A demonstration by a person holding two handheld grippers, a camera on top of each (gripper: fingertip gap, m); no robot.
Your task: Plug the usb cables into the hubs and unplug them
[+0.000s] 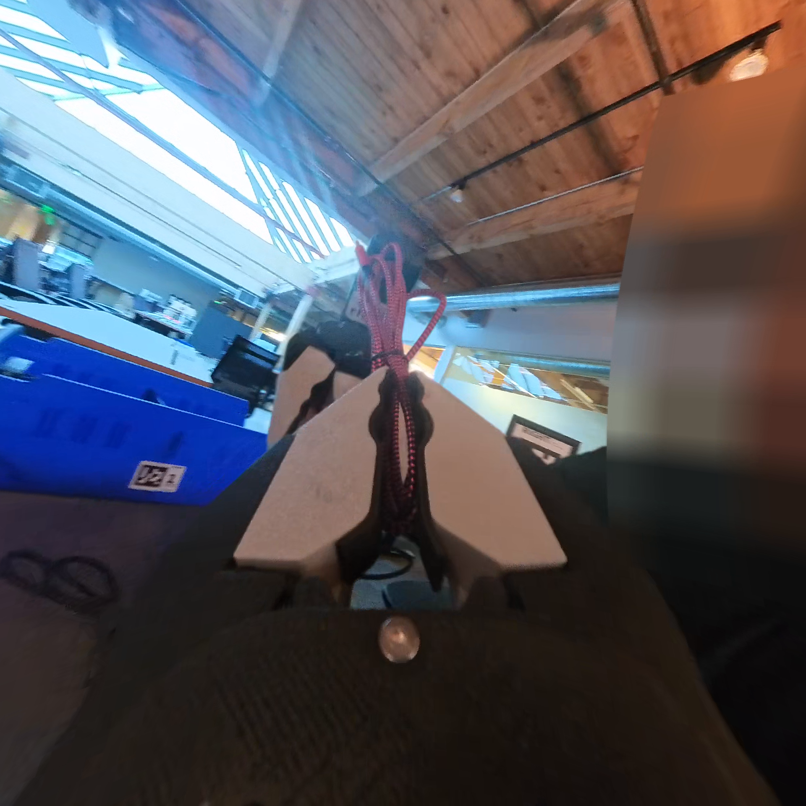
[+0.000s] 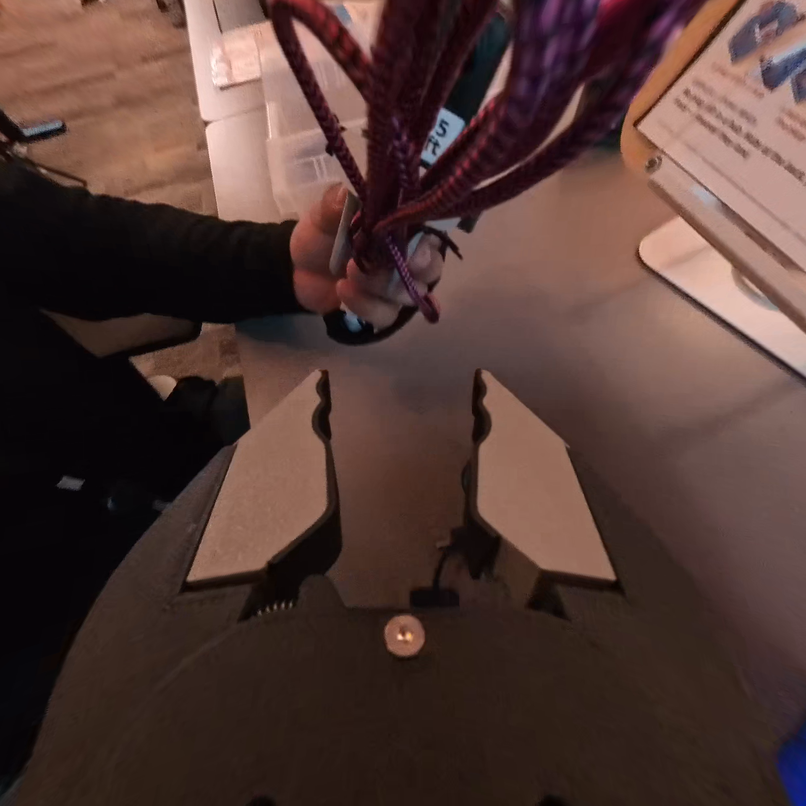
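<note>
Pinching the bundled red cable point(image 1: 394, 418) upright, left hand-held gripper point(image 1: 399, 384) presents it; right hand-held gripper point(image 2: 400, 392) spread, waiting to take an end.

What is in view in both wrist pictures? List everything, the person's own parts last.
cable bundle: one, red and black braided, tied with a black tie, clamped in the left jaws; loops hang at the top of the right wrist view.
bins: blue, number unclear, left of the left wrist view.
black loops: dark, on the surface at lower left; blurred.
ceiling: wooden, with beams.
table: one, grey, below the right gripper.
sign: one, wood-framed, white base, upper right of the table.
sleeve: black, left side of the right wrist view.
hand: one, grips the left gripper's handle.
left gripper: shut on the bundle.
right gripper: open, empty.
</note>
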